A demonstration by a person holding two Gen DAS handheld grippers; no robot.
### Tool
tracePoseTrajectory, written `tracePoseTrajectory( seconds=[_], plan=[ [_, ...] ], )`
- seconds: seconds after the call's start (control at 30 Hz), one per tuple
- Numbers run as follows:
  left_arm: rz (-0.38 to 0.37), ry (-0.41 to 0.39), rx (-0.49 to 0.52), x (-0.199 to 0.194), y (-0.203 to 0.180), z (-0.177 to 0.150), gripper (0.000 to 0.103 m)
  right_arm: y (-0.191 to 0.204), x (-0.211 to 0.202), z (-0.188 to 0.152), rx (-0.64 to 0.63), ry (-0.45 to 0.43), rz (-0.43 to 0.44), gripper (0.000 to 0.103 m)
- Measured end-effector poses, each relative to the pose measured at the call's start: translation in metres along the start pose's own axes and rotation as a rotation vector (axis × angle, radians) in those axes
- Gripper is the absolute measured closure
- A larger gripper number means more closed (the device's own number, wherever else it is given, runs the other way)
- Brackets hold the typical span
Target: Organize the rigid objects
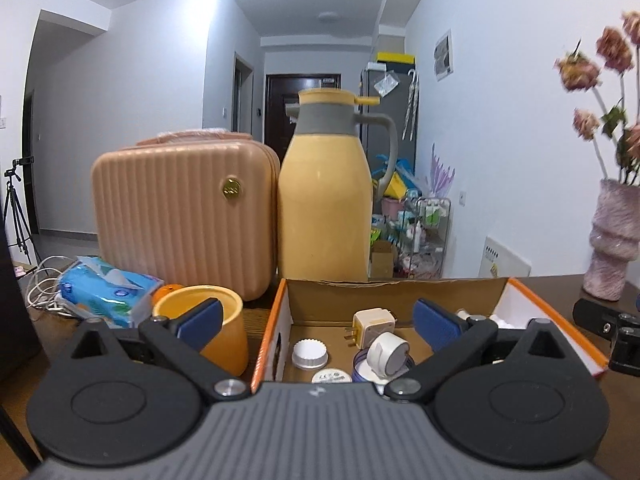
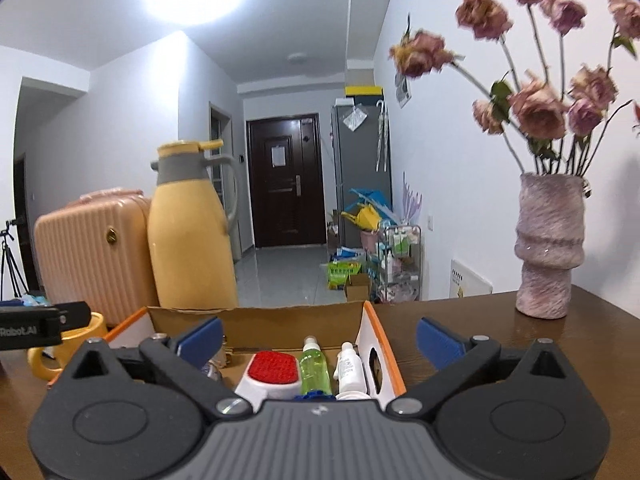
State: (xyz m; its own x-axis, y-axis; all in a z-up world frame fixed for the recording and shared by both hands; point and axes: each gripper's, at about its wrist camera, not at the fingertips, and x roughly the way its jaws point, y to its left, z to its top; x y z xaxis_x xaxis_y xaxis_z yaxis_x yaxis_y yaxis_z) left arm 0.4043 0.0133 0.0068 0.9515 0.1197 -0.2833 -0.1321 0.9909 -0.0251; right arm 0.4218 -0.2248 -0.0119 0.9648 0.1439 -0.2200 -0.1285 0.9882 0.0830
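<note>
Currently both the left gripper [image 1: 318, 322] and right gripper [image 2: 320, 338] hover with jaws spread, empty, over the cardboard box [image 1: 394, 294] holding the plug adapter [image 1: 370, 325] and green bottle [image 2: 315, 372]; dipping carelessly could catch the box wall and shove it.

The left gripper [image 1: 318, 322] hangs with its blue-padded fingers [image 1: 200, 320] spread wide, nothing between them. Between the fingers lies an open orange-edged cardboard box [image 1: 394, 292] holding a white plug adapter [image 1: 372, 326], a white ribbed cap [image 1: 310, 354] and a round white charger [image 1: 388, 356]. Behind the left finger stands a yellow ceramic mug [image 1: 224, 332] on the dark worktop [image 1: 624, 412].
</note>
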Motion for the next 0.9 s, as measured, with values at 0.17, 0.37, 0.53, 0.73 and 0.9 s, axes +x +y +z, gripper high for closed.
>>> tracePoseTrajectory(
  seconds=[0.17, 0.37, 0.53, 0.73, 0.9],
  plan=[
    [-0.026, -0.027, 0.005, -0.048, 0.011, -0.003, 0.000, 0.002, -0.049, -0.002, -0.007, -0.030, 0.011, 0.000],
    [-0.077, -0.057, 0.007, -0.112, 0.026, -0.012, 0.000, 0.005, -0.120, -0.008, -0.029, -0.069, 0.035, 0.000],
    [-0.084, -0.067, 0.015, -0.166, 0.038, -0.030, 0.000, 0.010, -0.178, -0.025, -0.059, -0.064, 0.058, 0.000],
    [-0.057, -0.064, 0.036, -0.222, 0.049, -0.062, 0.000, 0.018, -0.233, -0.051, -0.083, -0.041, 0.049, 0.000],
    [-0.040, -0.046, 0.019, -0.258, 0.058, -0.085, 0.000, 0.021, -0.271, -0.069, -0.068, -0.045, 0.041, 0.000]
  ],
)
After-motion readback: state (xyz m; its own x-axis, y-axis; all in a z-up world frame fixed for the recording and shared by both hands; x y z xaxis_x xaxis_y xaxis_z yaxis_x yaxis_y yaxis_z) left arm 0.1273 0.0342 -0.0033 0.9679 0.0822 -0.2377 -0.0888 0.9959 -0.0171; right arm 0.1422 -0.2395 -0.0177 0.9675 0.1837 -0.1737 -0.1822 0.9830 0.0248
